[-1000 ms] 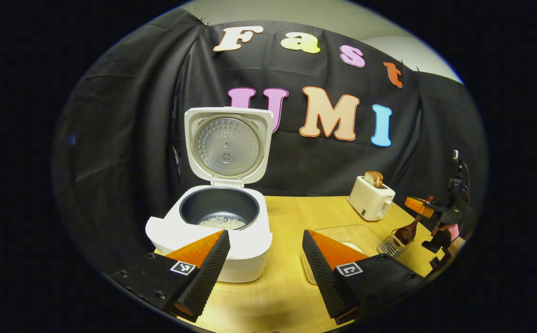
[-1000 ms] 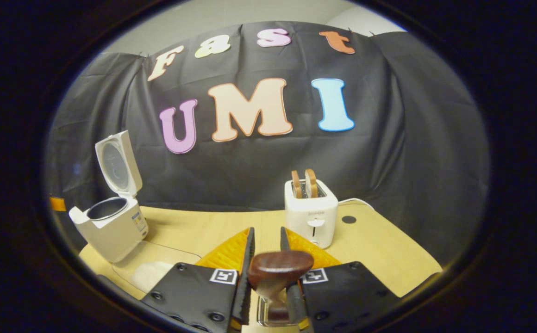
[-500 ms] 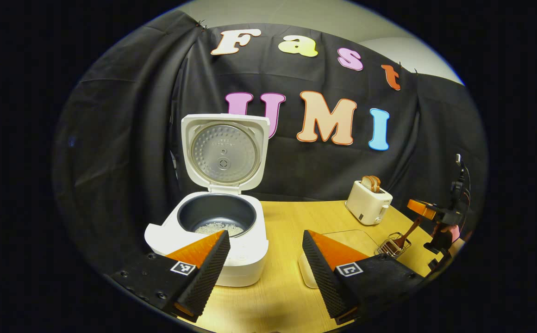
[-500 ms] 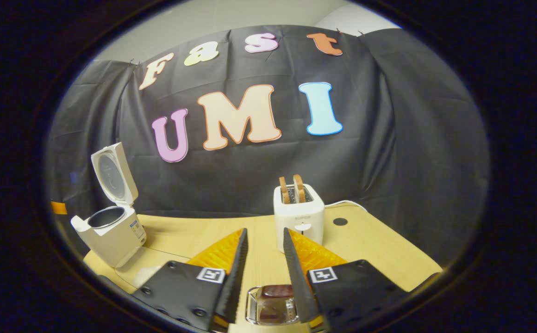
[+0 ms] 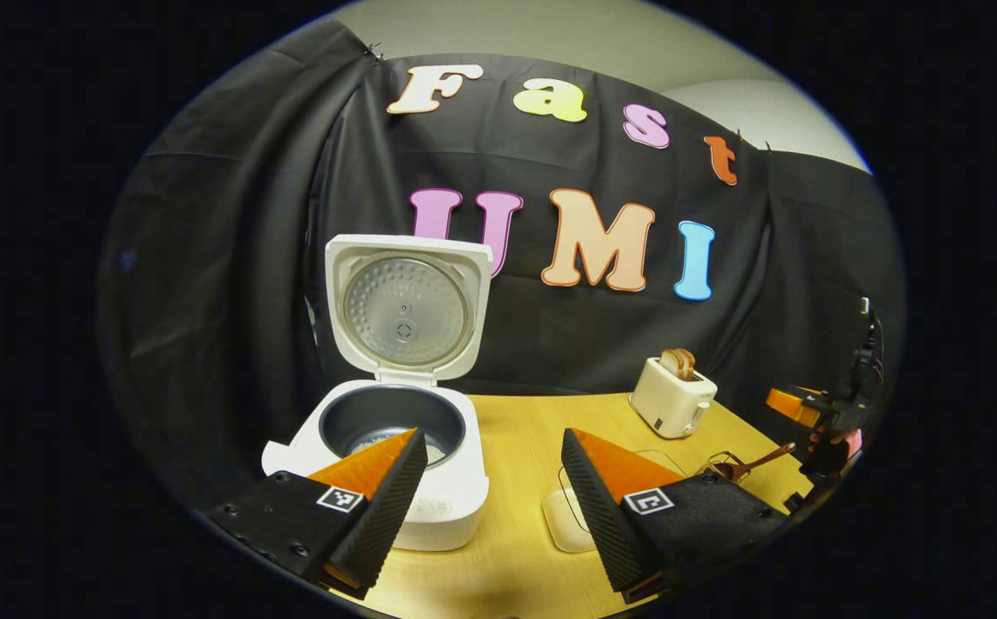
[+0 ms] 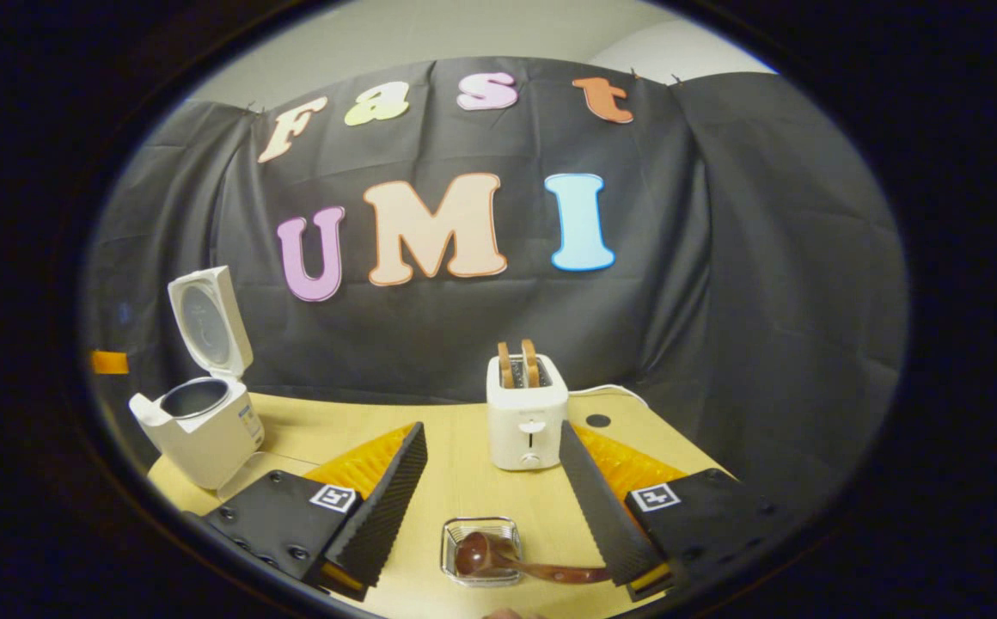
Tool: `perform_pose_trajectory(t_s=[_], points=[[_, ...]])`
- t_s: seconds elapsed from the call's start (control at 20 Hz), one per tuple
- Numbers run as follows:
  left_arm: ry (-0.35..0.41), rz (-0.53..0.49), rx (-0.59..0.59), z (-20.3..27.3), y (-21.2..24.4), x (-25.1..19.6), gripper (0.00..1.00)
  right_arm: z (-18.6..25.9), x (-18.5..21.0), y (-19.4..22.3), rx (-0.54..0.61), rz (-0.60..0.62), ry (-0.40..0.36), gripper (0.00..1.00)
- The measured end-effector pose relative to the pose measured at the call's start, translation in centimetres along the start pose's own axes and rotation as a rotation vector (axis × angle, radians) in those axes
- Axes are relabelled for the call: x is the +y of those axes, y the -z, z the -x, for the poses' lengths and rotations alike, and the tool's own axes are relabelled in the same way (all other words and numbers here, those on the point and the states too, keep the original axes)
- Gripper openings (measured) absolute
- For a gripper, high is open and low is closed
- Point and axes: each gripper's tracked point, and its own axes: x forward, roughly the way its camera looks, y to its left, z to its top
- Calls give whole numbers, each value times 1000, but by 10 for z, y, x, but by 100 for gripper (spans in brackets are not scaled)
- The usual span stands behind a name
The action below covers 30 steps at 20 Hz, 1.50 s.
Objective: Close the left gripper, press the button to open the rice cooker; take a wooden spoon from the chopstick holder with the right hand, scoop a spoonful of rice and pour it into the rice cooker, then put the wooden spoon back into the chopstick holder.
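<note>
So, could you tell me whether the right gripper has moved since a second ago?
Yes. The right gripper has opened and backed away from the holder, leaving the spoon inside.

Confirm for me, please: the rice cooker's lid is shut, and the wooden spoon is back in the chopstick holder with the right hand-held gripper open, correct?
Not quite: the rice cooker has its lid standing open, as the left gripper view shows, with rice in the pot. The rest holds: the wooden spoon rests in the chopstick holder, and the right hand-held gripper is open.

Left claw (image 5: 490,507) and right claw (image 6: 490,507) both spread wide, gripping nothing.
</note>
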Motion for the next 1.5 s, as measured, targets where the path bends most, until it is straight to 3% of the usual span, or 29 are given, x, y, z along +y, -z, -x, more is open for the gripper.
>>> perform_pose_trajectory(t_s=[0.3, 0.55, 0.75, 0.8, 0.95, 1.0, 1.1, 1.25, 1.35, 1.5], points=[[-28, 35, -38, -16, -36, 22, 94, 34, 16, -21, -14, -11, 5, 99], [-68, 9, -115, -38, -95, 47, 92, 54, 25, -35, -30, -19, 24, 99], [-39, -18, -179, -58, -144, 51, 92, 66, 23, -49, -47, -16, 60, 96], [-37, -28, -200, -64, -158, 53, 88, 70, 22, -52, -49, -11, 68, 96], [-81, -57, -233, -87, -196, 72, 90, 79, 19, -56, -52, 8, 90, 96], [-83, -49, -239, -96, -206, 76, 87, 80, 19, -57, -50, 12, 94, 96], [-76, -14, -246, -117, -225, 84, 90, 83, 19, -56, -41, 20, 106, 96], [-139, -27, -228, -153, -237, 113, 90, 88, 22, -55, -31, 28, 115, 96], [-143, -55, -209, -177, -236, 122, 87, 90, 23, -54, -23, 44, 125, 96], [-140, -85, -168, -211, -225, 131, 90, 95, 22, -49, -8, 55, 147, 99]])
